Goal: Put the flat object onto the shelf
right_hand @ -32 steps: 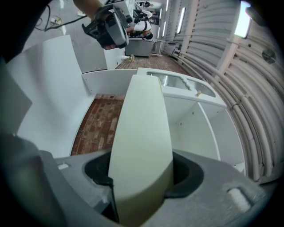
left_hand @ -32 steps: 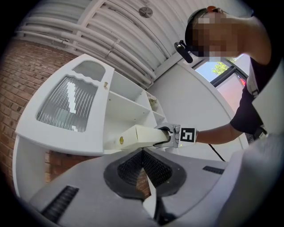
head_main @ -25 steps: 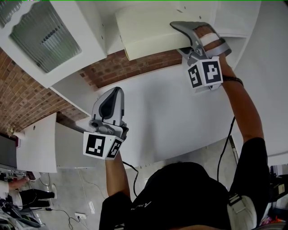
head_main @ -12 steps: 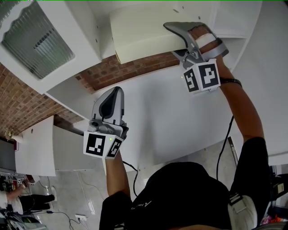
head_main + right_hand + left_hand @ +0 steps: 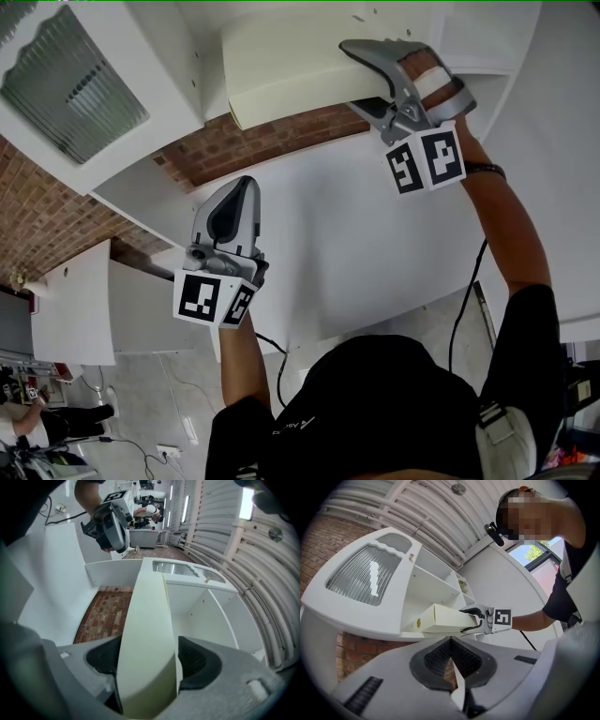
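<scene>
My right tool (image 5: 366,77) is opening now, with the flat cream box (image 5: 291,61) between its spreading jaws, lying at the front edge of the white shelf (image 5: 405,629). My left tool (image 5: 239,190) hangs lower, jaws together, empty.

the head view looks from over the person (image 5: 375,412) and both arms toward the shelf (image 5: 141,183), with floor (image 5: 150,412) at its lower left. the left gripper (image 5: 242,192) view sits behind its own closed jaws, farther back, facing the shelf's front edge and the right gripper (image 5: 361,75). the right gripper view looks close along its opening jaws, the box (image 5: 291,70) between them, into the shelf. all three share the box and that edge.
</scene>
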Demonstrator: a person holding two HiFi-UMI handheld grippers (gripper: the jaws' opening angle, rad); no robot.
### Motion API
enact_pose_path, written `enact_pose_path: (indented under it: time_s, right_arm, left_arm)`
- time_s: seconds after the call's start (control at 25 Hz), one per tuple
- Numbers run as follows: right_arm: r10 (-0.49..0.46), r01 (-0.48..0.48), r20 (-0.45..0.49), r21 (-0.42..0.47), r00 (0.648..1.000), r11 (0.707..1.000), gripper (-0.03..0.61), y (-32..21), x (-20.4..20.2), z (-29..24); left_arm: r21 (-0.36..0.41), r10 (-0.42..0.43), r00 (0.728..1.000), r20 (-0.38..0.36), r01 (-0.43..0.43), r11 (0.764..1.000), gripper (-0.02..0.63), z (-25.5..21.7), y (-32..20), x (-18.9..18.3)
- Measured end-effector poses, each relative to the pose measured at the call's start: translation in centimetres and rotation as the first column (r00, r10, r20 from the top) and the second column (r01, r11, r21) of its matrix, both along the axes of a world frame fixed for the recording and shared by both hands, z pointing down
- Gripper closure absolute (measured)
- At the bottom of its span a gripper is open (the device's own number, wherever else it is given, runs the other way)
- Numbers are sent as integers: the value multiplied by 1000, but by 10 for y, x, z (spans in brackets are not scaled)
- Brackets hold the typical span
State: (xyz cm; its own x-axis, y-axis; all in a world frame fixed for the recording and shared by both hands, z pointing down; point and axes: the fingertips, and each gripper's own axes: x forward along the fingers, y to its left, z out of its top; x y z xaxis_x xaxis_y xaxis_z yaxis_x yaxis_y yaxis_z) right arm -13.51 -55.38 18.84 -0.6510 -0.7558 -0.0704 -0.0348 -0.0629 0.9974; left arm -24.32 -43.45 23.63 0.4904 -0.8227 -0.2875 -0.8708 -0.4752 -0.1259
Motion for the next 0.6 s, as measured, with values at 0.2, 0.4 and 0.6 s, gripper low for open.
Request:
enact_pose_path:
  time_s: [0.2,0.4,0.6]
  right_arm:
    - [-28,28,5,-4,1000,1000,241,24,11,1]
    - [-96,97,65,-19,993,995,241,58,24,-1]
    - [-195,225,220,-121,956,967,264,112,36,-12]
  left_arm:
    - [9,11,1000,10,-12,1000,615,-4,7,15]
    - [29,25,1000,19,-25,999,615,-11,13,30]
    - [35,48,999,25,-49,998,615,-24,29,53]
